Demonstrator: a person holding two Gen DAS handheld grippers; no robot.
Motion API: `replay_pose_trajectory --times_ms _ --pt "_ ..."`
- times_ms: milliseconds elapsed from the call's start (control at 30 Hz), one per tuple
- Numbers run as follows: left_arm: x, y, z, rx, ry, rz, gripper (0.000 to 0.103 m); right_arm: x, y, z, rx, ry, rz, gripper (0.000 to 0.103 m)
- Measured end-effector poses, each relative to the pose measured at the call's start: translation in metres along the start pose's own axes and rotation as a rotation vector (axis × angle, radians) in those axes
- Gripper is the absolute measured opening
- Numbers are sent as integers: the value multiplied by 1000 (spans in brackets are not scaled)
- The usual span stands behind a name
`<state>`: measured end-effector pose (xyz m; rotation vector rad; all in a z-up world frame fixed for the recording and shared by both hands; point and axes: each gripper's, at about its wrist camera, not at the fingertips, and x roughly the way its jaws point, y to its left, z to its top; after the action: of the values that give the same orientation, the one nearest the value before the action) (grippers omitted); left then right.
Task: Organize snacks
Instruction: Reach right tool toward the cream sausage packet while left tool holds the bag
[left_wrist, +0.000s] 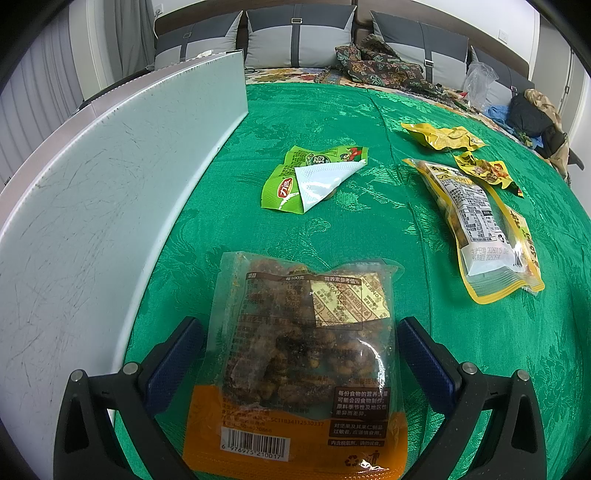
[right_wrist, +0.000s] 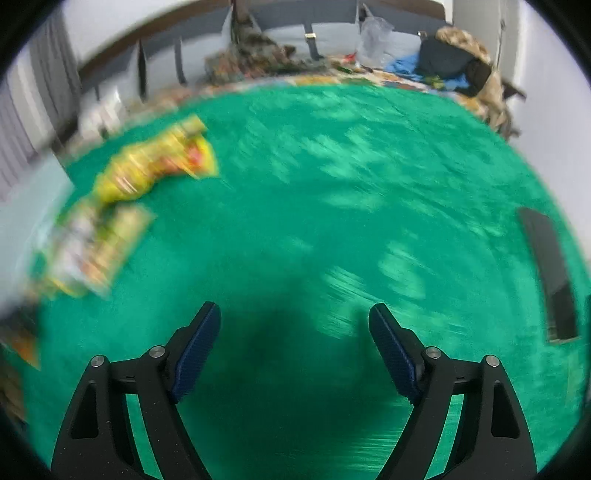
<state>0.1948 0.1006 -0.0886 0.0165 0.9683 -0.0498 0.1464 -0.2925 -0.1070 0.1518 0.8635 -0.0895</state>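
Your left gripper (left_wrist: 301, 343) stands wide open, its blue-padded fingers (left_wrist: 173, 360) on either side of a clear plastic bag of brown coated nuts with an orange bottom band (left_wrist: 295, 369). The bag lies flat on the green patterned tablecloth (left_wrist: 332, 110), label side up, and I cannot tell whether the pads touch its edges. Just left of it stands a curved white panel (left_wrist: 92, 203), running from near left to the far middle. Farther off, near the centre of the cloth, lies an opened green snack wrapper with its silver inside folded over (left_wrist: 314, 177). To the right lies a yellow-edged bag of nuts with a white printed label (left_wrist: 476, 221), and beyond it two crumpled yellow wrappers (left_wrist: 443, 136), close together.

Your right gripper (right_wrist: 295, 347) is also open and holds nothing, over bare green cloth. That view is blurred; the yellow packets (right_wrist: 155, 166) show as smears at far left.
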Motion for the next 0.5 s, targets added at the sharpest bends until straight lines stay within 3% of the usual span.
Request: replay_pose_trajectory --times_ms 67,167,333,500 --pt "0 0 0 0 0 0 103 6 30 17 20 26 97 85" --pt "0 0 0 0 0 0 103 34 72 39 25 115 176 85" --pt "0 0 0 0 -1 -1 103 70 103 54 100 154 147 83" --pt "0 0 -1 -1 -1 0 103 76 114 54 97 172 146 83"
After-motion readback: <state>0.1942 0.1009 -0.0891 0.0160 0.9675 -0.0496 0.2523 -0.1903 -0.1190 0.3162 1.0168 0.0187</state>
